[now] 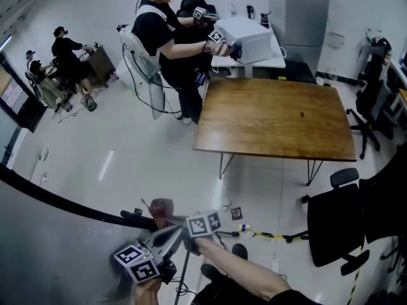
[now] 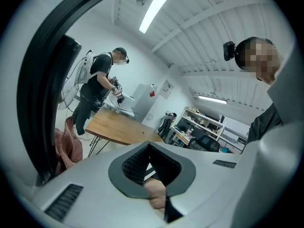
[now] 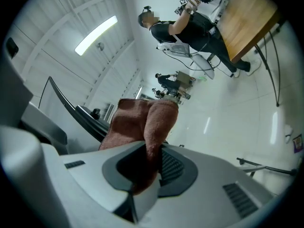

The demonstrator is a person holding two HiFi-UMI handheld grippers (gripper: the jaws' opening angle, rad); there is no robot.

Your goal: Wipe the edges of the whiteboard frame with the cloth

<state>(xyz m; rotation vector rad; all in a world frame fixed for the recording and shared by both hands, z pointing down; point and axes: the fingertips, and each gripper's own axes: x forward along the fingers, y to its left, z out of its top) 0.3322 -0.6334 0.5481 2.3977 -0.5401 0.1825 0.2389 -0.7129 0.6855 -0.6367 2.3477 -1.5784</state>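
The right claw [image 3: 148, 169] is shut on the cloth [image 3: 142, 125]. Its two dark pads squeeze the cloth from both sides. The cloth is red-brown and fuzzy, like a small towel. It is folded into a thick bundle, with a soft round fold down one side. Its long way runs the same way as the claw, so it sticks straight out past the tips and points away from the hand. The far end is wider than the pinched part.

The left claw [image 2: 148, 148] is shut too, tips together, and there is nothing in it. A bit of the person's skin shows through the small gap near its base. In the left gripper view the cloth is off to the left, next to a black bar.

In the head view both claws are low and near, a little left of the middle, close beside each other. The cloth is right at the whiteboard frame [image 1: 76, 202]. The frame is a thin black band that curves from the left edge over to the claws. I cannot tell if the cloth is pressing on it. The grey board [image 1: 51, 253] fills the near left corner.

Farther off, a brown wooden table [image 1: 273, 116] stands on thin legs on the white floor [image 1: 127, 151]. A black chair [image 1: 337, 224] is on the near right. A person in black [image 1: 165, 33] stands by the far left corner of the table and holds two claws with marker cubes. More people [image 1: 60, 59] are at the far left.
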